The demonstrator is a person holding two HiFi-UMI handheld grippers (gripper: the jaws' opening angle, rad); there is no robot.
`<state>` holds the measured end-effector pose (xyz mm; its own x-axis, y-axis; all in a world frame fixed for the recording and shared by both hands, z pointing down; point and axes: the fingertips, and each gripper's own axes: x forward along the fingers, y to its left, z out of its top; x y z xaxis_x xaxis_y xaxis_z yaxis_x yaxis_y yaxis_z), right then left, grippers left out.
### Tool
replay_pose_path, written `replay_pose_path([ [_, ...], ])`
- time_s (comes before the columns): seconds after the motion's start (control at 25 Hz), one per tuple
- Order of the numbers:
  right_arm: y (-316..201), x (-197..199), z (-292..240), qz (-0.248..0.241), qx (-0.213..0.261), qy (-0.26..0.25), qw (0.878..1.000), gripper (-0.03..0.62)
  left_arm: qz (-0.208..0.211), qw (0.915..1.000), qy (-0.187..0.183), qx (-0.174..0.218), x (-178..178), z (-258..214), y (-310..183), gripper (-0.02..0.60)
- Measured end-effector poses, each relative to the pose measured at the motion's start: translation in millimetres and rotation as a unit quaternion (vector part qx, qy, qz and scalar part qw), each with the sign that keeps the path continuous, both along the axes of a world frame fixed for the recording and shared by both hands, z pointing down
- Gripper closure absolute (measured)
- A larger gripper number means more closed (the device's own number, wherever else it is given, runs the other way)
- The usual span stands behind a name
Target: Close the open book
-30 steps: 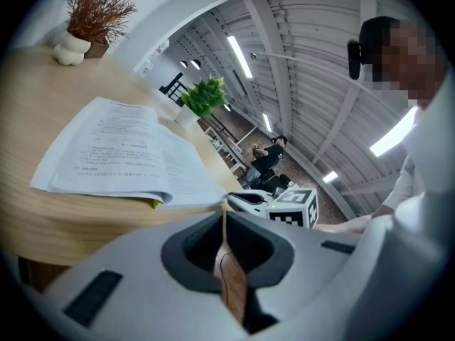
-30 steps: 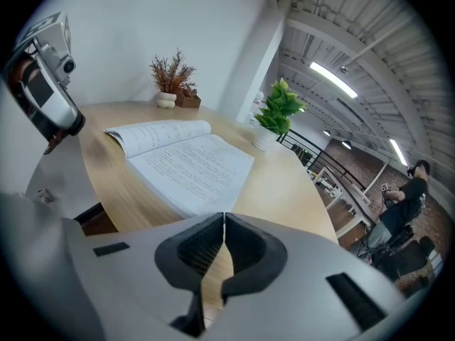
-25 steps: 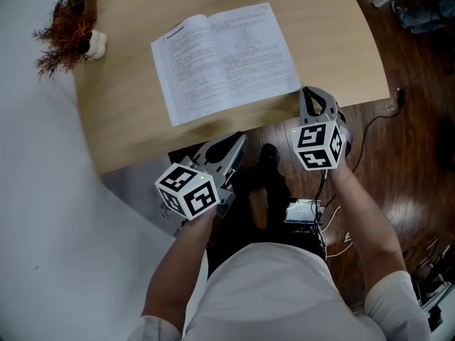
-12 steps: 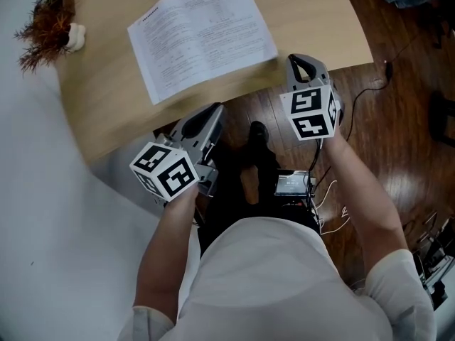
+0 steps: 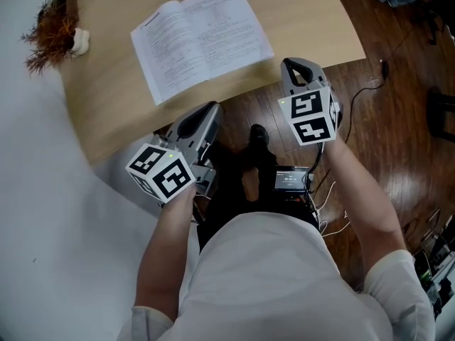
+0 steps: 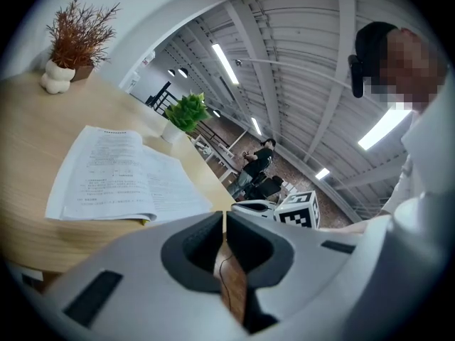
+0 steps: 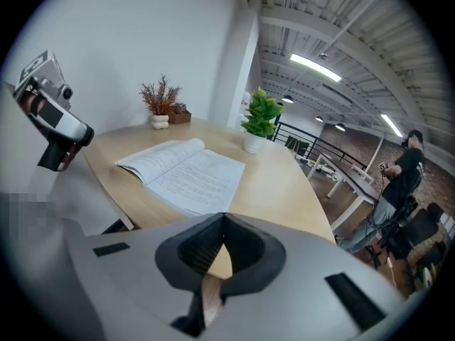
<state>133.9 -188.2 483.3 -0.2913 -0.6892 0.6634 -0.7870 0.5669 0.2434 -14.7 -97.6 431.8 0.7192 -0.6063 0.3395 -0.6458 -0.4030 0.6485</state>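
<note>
Hardly moved since before, the left gripper and right gripper kept jaws pressed together on nothing, while the book lay ahead, nearer the right one.

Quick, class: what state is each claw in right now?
Left claw: closed, holding nothing.
Right claw: closed, holding nothing.

Curved wooden table, dark wood floor, white wall, ceiling strip lights
</note>
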Motion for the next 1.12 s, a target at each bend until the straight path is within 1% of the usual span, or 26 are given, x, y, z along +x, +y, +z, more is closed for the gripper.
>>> replay_pose_path([
  [0.24,9.3,-6.8,-15.3,-0.005,-0.004,-0.007,1.0,0.591,-0.008,0.9999,0.003,0.007,-4.4,-16.5,2.8,0.583],
  [0.64,28.6,-26.7,-43.8,-0.019,-0.008,-0.034,0.999,0.591,-0.016,0.9995,0.008,0.026,-15.9,-45.2,10.7,0.583],
  [0.92,37.5,-34.0,-68.3,-0.02,-0.01,-0.07,0.997,0.591,-0.01,0.999,0.012,0.042,-16.6,-64.1,18.0,0.583],
  [1.12,44.4,-35.6,-86.0,-0.02,-0.004,-0.084,0.996,0.591,-0.003,0.9984,0.01,0.056,-17.6,-76.5,25.2,0.583],
])
